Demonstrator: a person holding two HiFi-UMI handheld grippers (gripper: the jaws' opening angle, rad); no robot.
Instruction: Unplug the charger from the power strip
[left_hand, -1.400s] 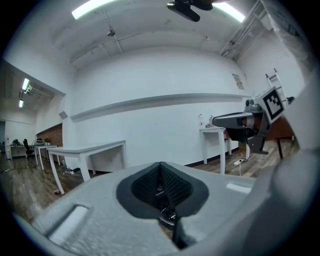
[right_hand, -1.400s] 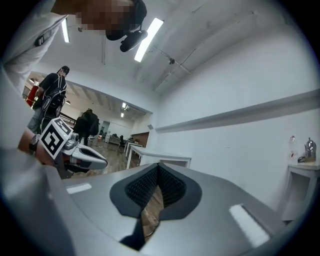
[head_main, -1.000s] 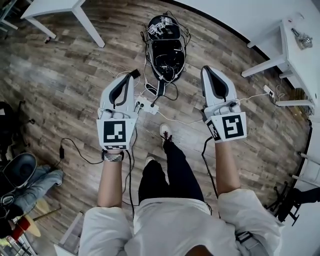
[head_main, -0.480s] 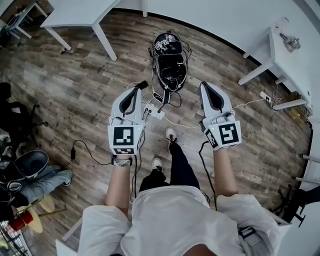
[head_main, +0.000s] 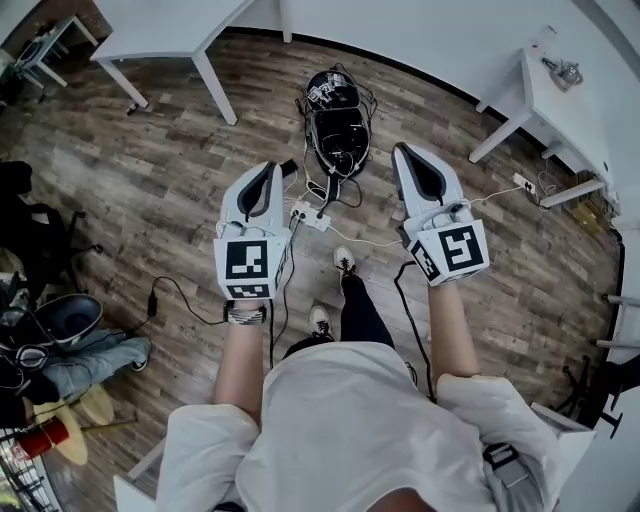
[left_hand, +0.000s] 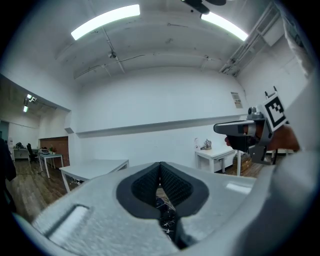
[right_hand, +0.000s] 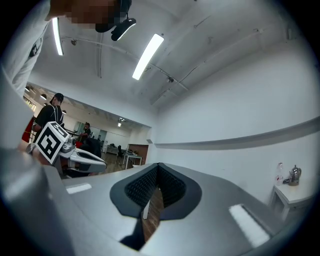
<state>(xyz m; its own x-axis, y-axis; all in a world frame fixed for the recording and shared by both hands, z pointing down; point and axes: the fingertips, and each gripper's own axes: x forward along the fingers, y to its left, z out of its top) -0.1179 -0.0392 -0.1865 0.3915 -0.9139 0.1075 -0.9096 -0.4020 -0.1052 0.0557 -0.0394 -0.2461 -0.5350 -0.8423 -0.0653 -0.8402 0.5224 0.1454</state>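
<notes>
**Both tools closed and high, charger far below on the floor**

The power strip (head_main: 309, 215) lies on the wooden floor (head_main: 150, 180), just in front of the person's shoes and between the two arms in the head view. The charger (head_main: 300, 211) seems to be the small body sitting on the left end of the strip, but it is too small to tell its shape. I judge it light and hard, with smooth plastic sides that can slip. The best hold is across its body close to the sockets, never on the thin cable. The strip is light too and will probably lift with the plug, so one tool should press it down.

The left tool (head_main: 272, 175) has its pads closed together with nothing between them. The right tool (head_main: 408, 158) is also closed and empty (each gripper view shows only the room beyond the pads). Both are held about level, well above the strip.

Just beyond the strip an open black bag (head_main: 338, 135) stands on the floor. It is full of tangled cables and dark gear, and one cable runs from it toward the strip.
</notes>
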